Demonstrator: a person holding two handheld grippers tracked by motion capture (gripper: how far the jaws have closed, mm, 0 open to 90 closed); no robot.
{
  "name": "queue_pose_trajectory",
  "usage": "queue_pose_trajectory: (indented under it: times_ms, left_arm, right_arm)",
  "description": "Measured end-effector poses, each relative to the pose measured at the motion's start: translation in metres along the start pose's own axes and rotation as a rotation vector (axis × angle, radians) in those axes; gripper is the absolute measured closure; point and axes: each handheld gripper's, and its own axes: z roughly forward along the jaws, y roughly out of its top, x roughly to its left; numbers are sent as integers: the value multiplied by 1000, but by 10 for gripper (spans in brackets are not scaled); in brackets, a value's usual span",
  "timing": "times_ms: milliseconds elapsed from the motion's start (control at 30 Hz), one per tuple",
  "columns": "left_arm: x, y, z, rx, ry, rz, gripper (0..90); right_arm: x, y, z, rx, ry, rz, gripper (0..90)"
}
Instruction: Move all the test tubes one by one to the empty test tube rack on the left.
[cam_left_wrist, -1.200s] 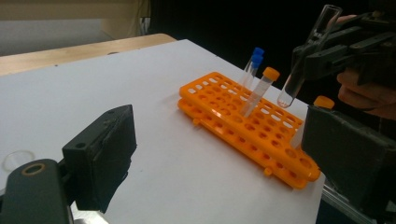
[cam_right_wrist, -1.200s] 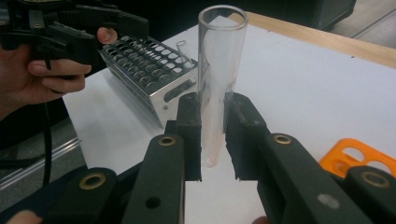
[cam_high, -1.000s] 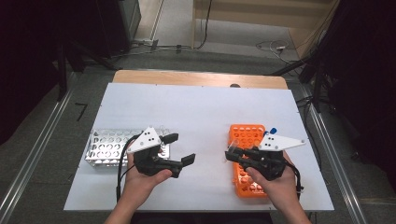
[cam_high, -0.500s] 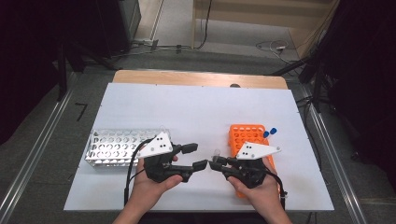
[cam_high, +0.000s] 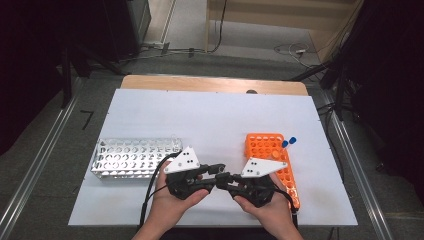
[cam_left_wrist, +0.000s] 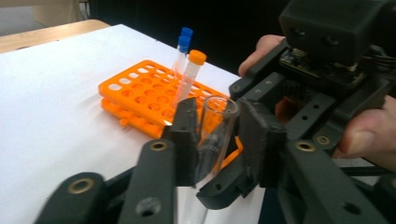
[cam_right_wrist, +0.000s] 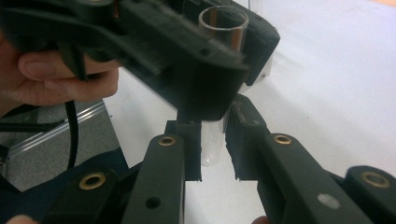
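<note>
The white worktop (cam_high: 215, 120) carries two racks. A clear perforated tube rack (cam_high: 131, 157) lies at the left. An orange tube rack (cam_high: 267, 147) lies at the right, and capped tubes are seen standing in it: two with blue caps (cam_left_wrist: 183, 39) and one with an orange cap (cam_left_wrist: 196, 57).

Both grippers are held close together at the near edge of the worktop, between the racks. The left gripper (cam_high: 212, 172) and the right gripper (cam_high: 231, 179) meet tip to tip over bare worktop.

A clear, uncapped test tube (cam_left_wrist: 212, 135) is held upright between them. In the left gripper view its upper part is seen clamped between that gripper's fingers (cam_left_wrist: 186, 137), which are narrow and pressed on the glass. In the right gripper view the tube's rounded lower end (cam_right_wrist: 211, 144) is seen between the right gripper's fingers (cam_right_wrist: 189, 149); these are narrow about it, but contact on both sides cannot be confirmed.

The step in hand is judged to be a transfer of the tube from one gripper to the other; the direction cannot be told. The next move is judged to require a confirmed firm hold by the receiving fingers before the other pair is released, with the tube kept upright.
</note>
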Motion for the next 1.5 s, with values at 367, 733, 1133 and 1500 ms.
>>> queue_pose_trajectory:
  times_ms: [367,733,1133,1500]
  left_arm:
    - [-2,0,0,0,43,33,760]
    - [4,2,-6,-29,70,30,763]
    - [26,8,-31,-74,142,11,763]
    - [57,8,-56,-109,243,-20,763]
  right_arm:
    - [-2,-1,1,0,9,3,738]
    - [-9,1,-11,-48,73,7,435]
    - [-26,4,-43,-114,52,-5,0]
    - [-49,-1,-74,-154,-16,20,0]
